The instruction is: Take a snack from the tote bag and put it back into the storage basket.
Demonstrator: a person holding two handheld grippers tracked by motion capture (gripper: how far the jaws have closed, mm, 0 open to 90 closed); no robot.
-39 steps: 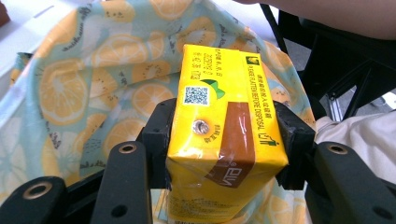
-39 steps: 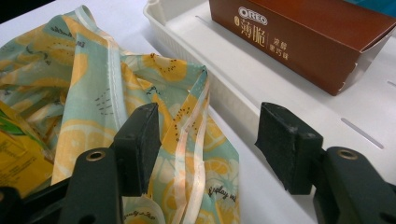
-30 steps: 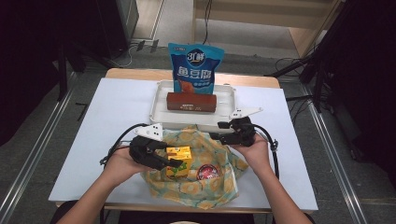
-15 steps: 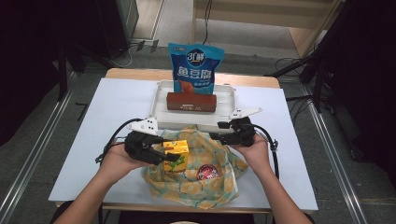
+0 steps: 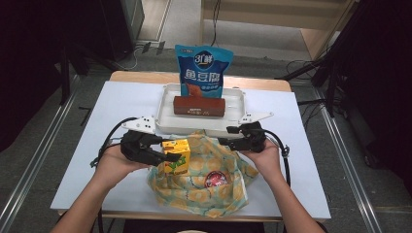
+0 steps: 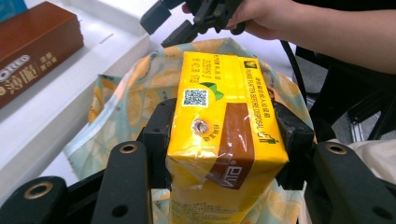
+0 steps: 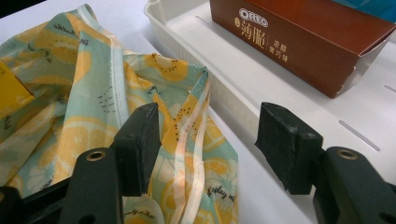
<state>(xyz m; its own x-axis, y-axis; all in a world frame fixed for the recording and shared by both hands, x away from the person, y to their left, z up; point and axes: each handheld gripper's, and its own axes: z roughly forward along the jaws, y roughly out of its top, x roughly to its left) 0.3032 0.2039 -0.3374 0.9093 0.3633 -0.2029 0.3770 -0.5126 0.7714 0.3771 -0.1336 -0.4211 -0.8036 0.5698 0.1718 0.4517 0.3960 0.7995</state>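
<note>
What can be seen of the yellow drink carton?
The yellow drink carton is a glossy rectangular box with a brown band, green print, a QR code and a foil-covered straw hole on top. The left hand-held gripper clamps its two sides between black pads, holding it upright above the open lemon-print bag, in front of the white tray.

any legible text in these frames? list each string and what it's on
"OREO": brown box in the white tray; Chinese lines under it not transcribed.
"VITA" (partly wrinkled): yellow carton in the left gripper; QR code and fine print too small.
"3", large Chinese characters: blue pouch.
"Enjoy day", roughly: bag, blurred.
</note>
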